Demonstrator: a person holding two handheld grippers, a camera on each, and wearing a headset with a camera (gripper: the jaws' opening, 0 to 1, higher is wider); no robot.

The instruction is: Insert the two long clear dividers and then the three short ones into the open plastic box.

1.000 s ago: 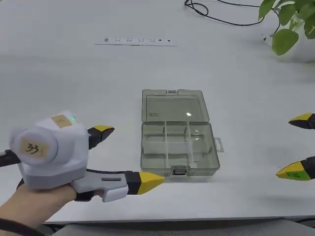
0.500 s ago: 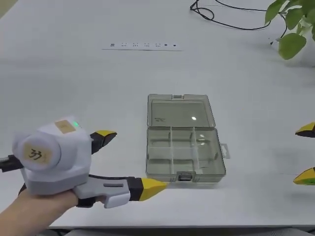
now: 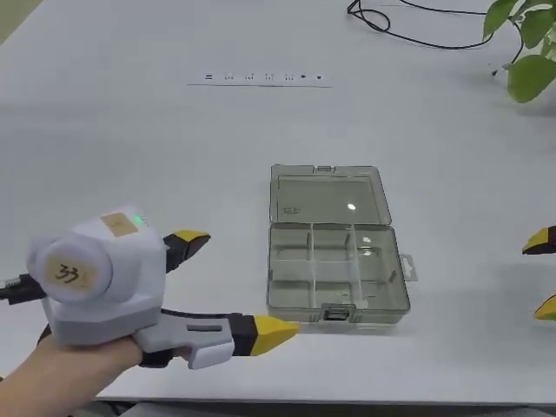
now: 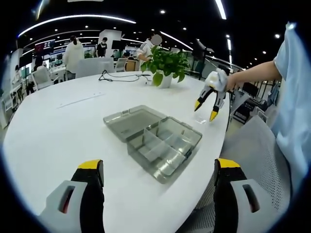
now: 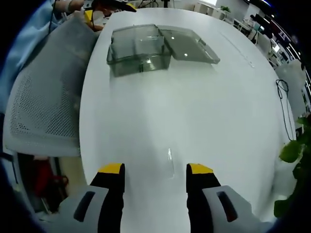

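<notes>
Because the clear divider [image 5: 170,161] on the table [image 5: 218,107] is only a thin sliver of plastic, I judge it light, stiff and slick, likely to skate away or flick if nudged. I would pinch it across its thin faces near the middle of its length, not by an end. It lies just ahead of the right gripper [image 5: 155,168], about in line with the gap between the two jaws, which stand apart and hold nothing. Whether it lies flat or on edge I cannot tell. Its long axis runs nearly along that gripper's aim, which I take to be roughly left to right in the scene. The box [image 3: 339,282] sits well to the left of it, close to the table's near edge. Its long side runs left to right, its lid [image 3: 327,193] lies open flat on the far side, and its latch [image 3: 337,313] is on the near wall. Clear partitions [image 3: 311,252] already split it into compartments, though I cannot count them surely. The left gripper [image 3: 236,285] hovers to the near left of the box, jaws spread wide and empty.
</notes>
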